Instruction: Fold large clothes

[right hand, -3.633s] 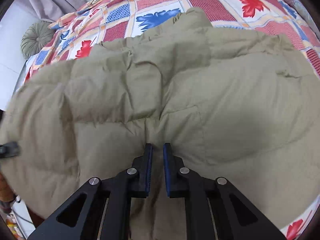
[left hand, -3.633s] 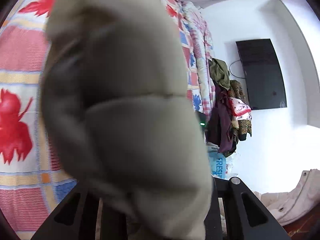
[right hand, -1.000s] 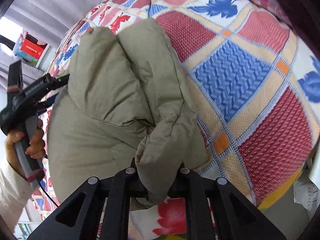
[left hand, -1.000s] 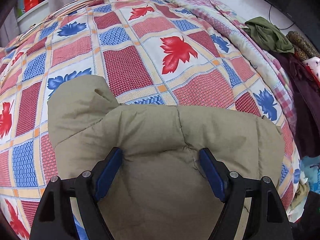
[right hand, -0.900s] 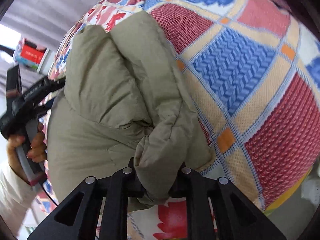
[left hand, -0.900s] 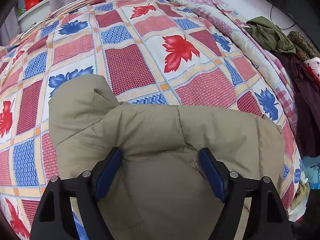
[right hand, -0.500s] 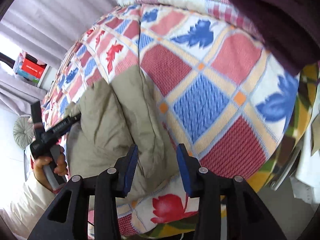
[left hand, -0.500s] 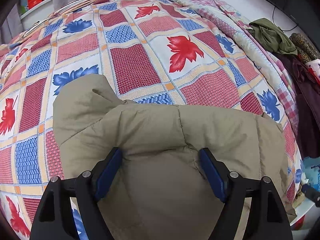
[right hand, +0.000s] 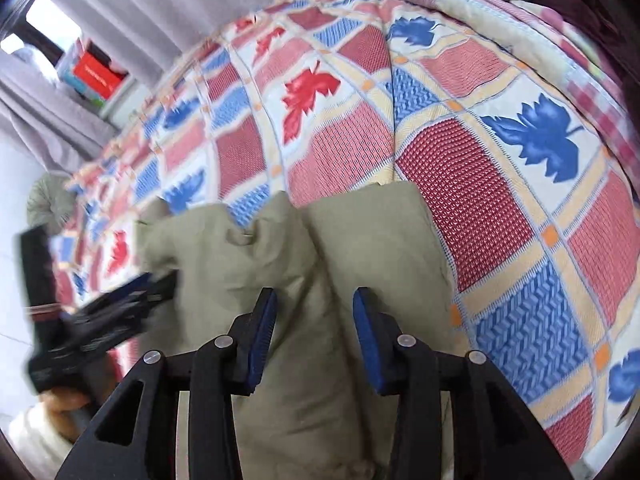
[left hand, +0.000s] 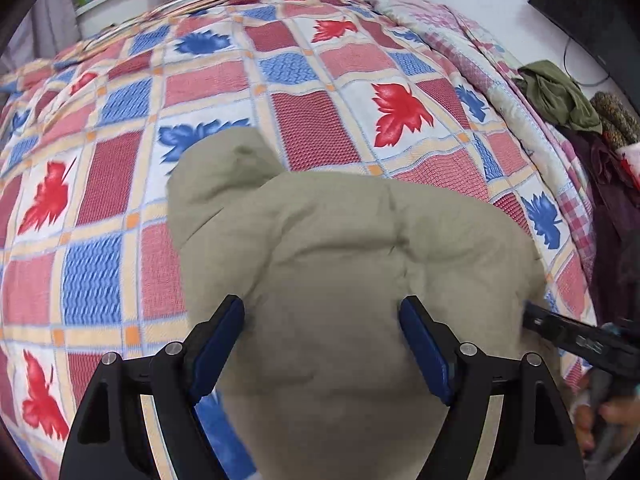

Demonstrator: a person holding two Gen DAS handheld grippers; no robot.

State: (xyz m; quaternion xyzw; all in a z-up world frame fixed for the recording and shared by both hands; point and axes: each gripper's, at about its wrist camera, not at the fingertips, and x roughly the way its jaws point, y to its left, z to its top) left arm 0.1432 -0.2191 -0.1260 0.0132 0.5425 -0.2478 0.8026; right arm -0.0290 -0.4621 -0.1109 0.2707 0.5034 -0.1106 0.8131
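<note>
A puffy khaki quilted jacket [left hand: 340,264] lies folded into a thick bundle on the bed's patchwork cover [left hand: 304,80]. My left gripper [left hand: 324,336] is wide open and empty just above the bundle's near part. My right gripper [right hand: 314,320] is open and empty over the bundle's right end [right hand: 360,248]. The right gripper's tip shows in the left wrist view [left hand: 568,330] at the bundle's right edge. The left gripper shows blurred in the right wrist view [right hand: 116,304] at the bundle's left side.
The bed cover [right hand: 460,160] has red and blue leaf squares. A rolled pink quilt [left hand: 460,36] lies along the bed's far right side. A heap of dark clothes [left hand: 568,96] sits by the wall. Curtains [right hand: 140,4] and a shelf with boxes [right hand: 96,72] stand behind the bed.
My right gripper has let go of the jacket fold, opened and drawn back above the bundle. My left gripper stays open and has lifted back slightly. The jacket rests folded on the bed.
</note>
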